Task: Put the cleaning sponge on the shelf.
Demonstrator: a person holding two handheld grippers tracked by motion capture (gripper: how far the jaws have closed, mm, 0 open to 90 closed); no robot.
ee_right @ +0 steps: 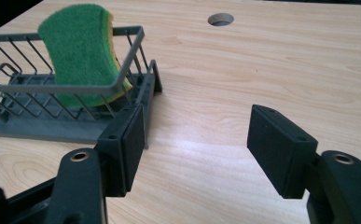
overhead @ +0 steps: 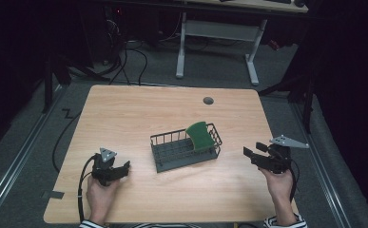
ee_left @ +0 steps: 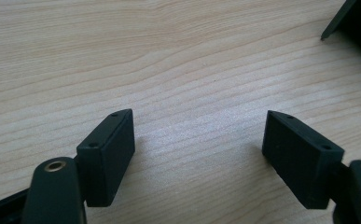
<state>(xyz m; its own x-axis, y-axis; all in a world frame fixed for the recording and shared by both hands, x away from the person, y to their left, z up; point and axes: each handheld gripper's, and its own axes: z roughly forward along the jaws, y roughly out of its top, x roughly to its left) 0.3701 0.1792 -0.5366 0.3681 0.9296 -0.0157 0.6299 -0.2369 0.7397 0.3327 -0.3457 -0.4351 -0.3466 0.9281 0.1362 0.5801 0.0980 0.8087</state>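
Observation:
A grey wire basket [overhead: 165, 142] [ee_right: 131, 42] stands near the middle of the wooden table. A green sponge [overhead: 200, 135] [ee_right: 78, 51] with a yellow back leans upright inside the basket's right end. My right gripper [overhead: 253, 154] [ee_right: 197, 140] is open, low over the table to the right of the basket, with only bare wood between its jaws. My left gripper [overhead: 122, 167] [ee_left: 199, 154] rests open at the front left, apart from the basket, nothing between its jaws. A dark corner of the basket [ee_left: 350, 18] shows at the top right of the left gripper view.
A round cable hole [overhead: 208, 100] [ee_right: 220, 19] sits in the table top behind the basket. Cables trail from both grippers over the front edge. Beyond the table stands a white desk frame [overhead: 217, 47] on a dark floor with loose cables.

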